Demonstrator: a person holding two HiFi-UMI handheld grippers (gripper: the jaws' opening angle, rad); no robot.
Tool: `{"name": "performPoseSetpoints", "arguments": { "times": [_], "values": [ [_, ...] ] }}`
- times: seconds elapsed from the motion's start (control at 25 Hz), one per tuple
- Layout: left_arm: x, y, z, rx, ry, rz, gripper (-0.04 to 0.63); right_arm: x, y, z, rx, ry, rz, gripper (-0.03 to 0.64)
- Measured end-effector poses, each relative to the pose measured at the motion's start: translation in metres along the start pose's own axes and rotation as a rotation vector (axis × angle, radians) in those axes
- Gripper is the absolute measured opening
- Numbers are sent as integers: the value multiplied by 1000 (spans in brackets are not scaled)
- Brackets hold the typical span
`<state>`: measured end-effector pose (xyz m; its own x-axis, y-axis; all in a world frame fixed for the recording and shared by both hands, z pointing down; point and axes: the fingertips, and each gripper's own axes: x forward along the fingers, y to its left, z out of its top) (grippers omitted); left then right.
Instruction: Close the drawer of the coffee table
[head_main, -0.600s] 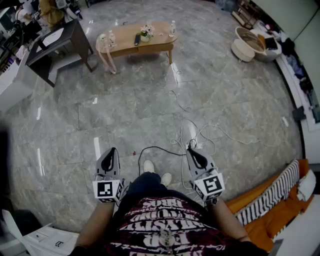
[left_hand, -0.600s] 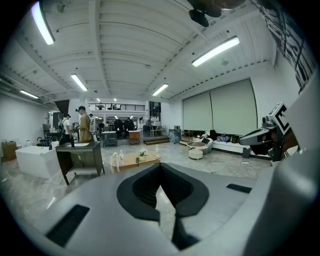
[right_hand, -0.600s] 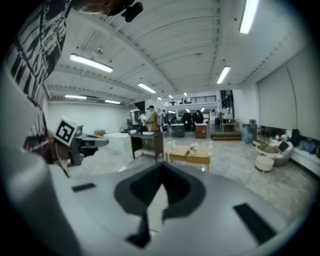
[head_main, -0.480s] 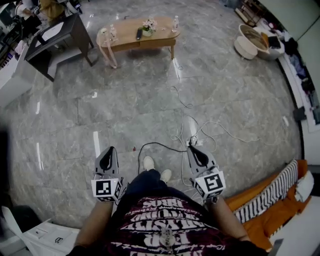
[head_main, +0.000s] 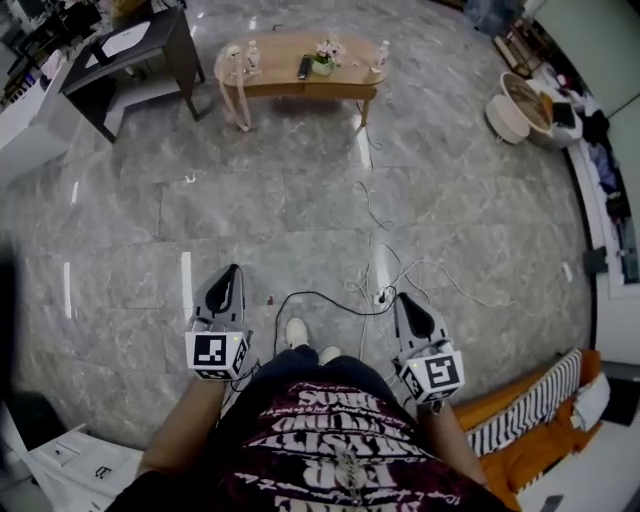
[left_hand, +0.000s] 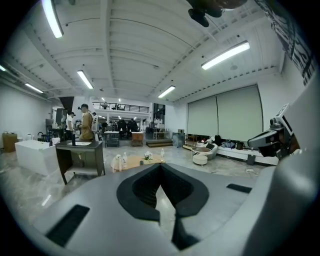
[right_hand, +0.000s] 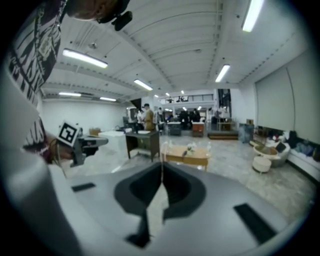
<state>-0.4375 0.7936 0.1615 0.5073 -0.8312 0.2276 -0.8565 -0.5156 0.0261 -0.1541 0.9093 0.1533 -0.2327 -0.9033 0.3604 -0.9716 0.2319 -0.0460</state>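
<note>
The wooden coffee table (head_main: 300, 80) stands far across the marble floor, at the top of the head view, with bottles, a small plant and a remote on it. It also shows small and distant in the left gripper view as the coffee table (left_hand: 137, 161) and in the right gripper view as the coffee table (right_hand: 187, 156). Its drawer cannot be made out from here. My left gripper (head_main: 232, 274) and right gripper (head_main: 409, 301) are held close in front of the person's body, both shut with nothing between the jaws.
Cables (head_main: 375, 270) and a power strip trail over the floor between me and the table. A dark desk (head_main: 130, 55) stands left of the table, round pouffes (head_main: 520, 110) to the right. An orange sofa with a striped cushion (head_main: 530, 400) is at my right.
The view has tilted and shifted, so the coffee table sits a little further right and higher in the picture. Both grippers stay shut in front of the body.
</note>
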Motion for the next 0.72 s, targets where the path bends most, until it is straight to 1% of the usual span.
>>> {"name": "performPoseSetpoints", "arguments": {
  "times": [0.24, 0.36, 0.52, 0.72],
  "values": [
    [15, 5, 12, -19, -34, -17, 25, 2, -9, 22, -33, -21, -31, 35],
    [20, 6, 11, -28, -36, -18, 25, 6, -17, 29, -35, -31, -43, 35],
    [25, 13, 4, -41, -31, -7, 25, 15, -17, 30, -44, -38, -32, 35],
    [33, 29, 12, -19, -44, 20, 25, 38, -19, 31, -25, -50, -8, 35]
  ]
}}
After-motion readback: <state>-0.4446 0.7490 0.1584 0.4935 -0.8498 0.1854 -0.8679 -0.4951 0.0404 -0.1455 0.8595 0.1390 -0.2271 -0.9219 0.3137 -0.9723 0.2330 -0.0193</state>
